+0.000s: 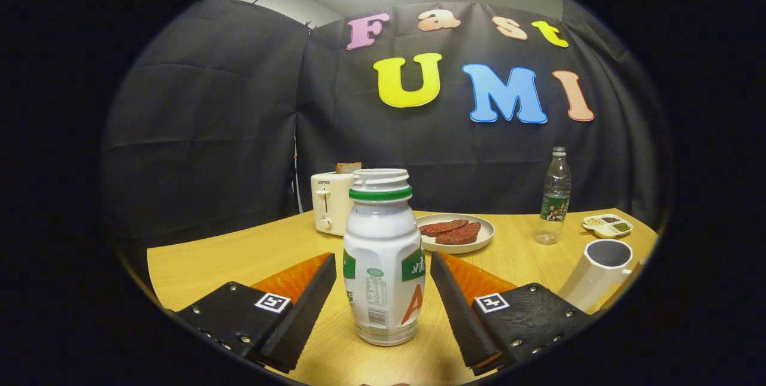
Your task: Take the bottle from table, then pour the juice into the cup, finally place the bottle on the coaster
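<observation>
Between the fingers of the gripper (383, 281) stands the bottle (383, 260), upright on the table (239, 260), its cap off and a green ring around its neck. The fingers are spread wide, one on each side of the bottle, with a gap showing between each pad and the bottle's wall, so nothing is held. To the right, beside the right finger, a white cup (600, 272) stands on the table, leaning in this fisheye view, its mouth open and dark inside. Beyond the bottle, a plate (485, 236) carries two reddish-brown patties (452, 231). Behind and to the left of the bottle is a white toaster (331, 209) with a slice of bread (348, 167) sticking up from its slot. Farther right, a clear water bottle (554, 197) stands upright near the table's far edge, and just beside it to the right sits a small divided dish (608, 226) with bits of food in its compartments.
</observation>
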### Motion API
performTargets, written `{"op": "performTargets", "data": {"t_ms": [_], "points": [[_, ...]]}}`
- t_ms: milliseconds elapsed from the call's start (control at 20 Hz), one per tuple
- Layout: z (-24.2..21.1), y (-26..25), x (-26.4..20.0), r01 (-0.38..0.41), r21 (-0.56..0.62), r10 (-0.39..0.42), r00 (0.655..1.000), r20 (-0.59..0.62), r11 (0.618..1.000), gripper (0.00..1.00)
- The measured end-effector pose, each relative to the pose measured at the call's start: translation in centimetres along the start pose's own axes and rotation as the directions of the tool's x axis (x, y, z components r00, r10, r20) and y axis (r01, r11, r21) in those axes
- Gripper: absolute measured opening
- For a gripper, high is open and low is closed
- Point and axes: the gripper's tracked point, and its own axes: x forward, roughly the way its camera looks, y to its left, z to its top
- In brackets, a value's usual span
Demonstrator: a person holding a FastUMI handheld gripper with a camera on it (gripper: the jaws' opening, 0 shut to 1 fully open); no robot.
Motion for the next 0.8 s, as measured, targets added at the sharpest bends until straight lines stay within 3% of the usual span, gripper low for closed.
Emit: {"op": "performTargets", "data": {"t_ms": [50,100,150,350,500,800], "points": [[0.1,0.0,0.3,0.0,0.001,0.0,1.0,-0.004,1.0,0.91],[0.1,0.3,-0.2,-0.011,0.013,0.011,1.0,-0.002,1.0,0.78],[0.1,0.2,-0.1,-0.01,0.026,0.01,1.0,0.0,1.0,0.72],[0.2,-1.3,-0.2,0.086,0.052,-0.087,0.996,0.014,0.995,0.64],[0.1,-2.1,-0.6,0.146,0.107,-0.148,0.989,0.012,0.984,0.64],[1.0,-2.8,-0.5,0.148,0.273,-0.16,0.987,0.025,0.951,0.64]]}}
